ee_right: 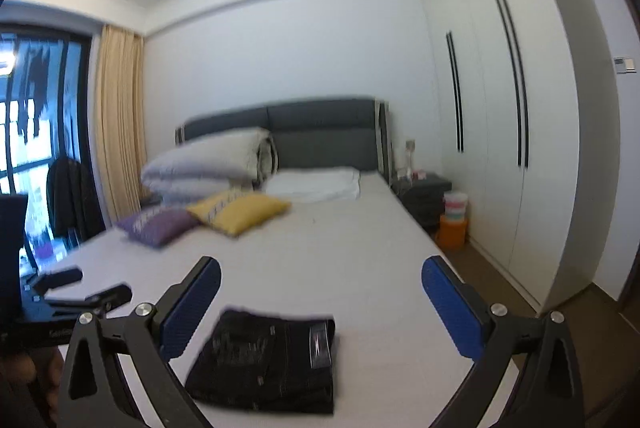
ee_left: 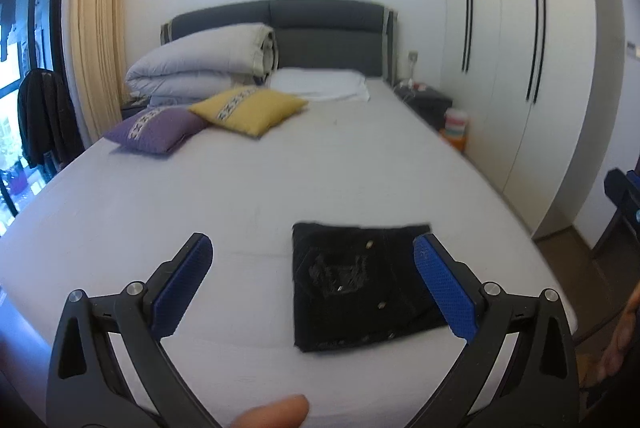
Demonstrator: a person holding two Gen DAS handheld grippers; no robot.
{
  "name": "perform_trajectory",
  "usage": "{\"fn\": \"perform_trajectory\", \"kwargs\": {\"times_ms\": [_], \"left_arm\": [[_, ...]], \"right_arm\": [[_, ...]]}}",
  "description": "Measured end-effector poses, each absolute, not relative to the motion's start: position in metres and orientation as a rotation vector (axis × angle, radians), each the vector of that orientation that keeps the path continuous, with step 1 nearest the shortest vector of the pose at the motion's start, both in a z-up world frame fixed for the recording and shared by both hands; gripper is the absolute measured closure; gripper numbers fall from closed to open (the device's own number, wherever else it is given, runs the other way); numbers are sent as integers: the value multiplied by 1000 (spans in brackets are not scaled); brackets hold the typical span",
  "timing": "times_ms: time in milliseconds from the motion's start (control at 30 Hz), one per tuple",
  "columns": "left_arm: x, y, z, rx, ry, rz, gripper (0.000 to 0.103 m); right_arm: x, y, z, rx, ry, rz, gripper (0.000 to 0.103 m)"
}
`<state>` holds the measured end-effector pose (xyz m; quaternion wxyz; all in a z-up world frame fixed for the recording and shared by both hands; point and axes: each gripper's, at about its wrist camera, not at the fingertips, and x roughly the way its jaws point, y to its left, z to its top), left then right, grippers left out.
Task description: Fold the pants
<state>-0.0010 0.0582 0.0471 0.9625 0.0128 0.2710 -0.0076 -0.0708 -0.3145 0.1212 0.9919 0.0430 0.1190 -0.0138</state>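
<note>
The black pants (ee_left: 356, 288) lie folded into a compact rectangle on the grey bed sheet (ee_left: 240, 187) near the foot of the bed. They also show in the right wrist view (ee_right: 268, 360). My left gripper (ee_left: 312, 260) is open and empty, raised above the bed with the pants toward its right finger. My right gripper (ee_right: 320, 288) is open and empty, held above and behind the pants. The left gripper's black body (ee_right: 68, 292) shows at the left edge of the right wrist view.
A purple cushion (ee_left: 156, 129), a yellow cushion (ee_left: 250, 109), a white pillow (ee_left: 320, 83) and a folded duvet (ee_left: 204, 63) lie at the head of the bed. A white wardrobe (ee_left: 512, 47) stands on the right, a nightstand (ee_left: 428, 101) beside it. Window and curtain (ee_left: 96, 27) are left.
</note>
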Motion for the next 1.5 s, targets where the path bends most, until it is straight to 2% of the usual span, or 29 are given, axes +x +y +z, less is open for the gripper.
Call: {"fn": "perform_trajectory", "kwargs": {"times_ms": [200, 467, 1500], "left_arm": [[10, 56, 26, 21, 602, 30, 0], [28, 54, -4, 24, 646, 37, 0], [37, 57, -26, 26, 691, 40, 0]], "right_arm": [[-55, -311, 103, 126, 404, -33, 0], [-55, -304, 80, 133, 515, -49, 0], [-52, -302, 75, 118, 579, -27, 0]]}}
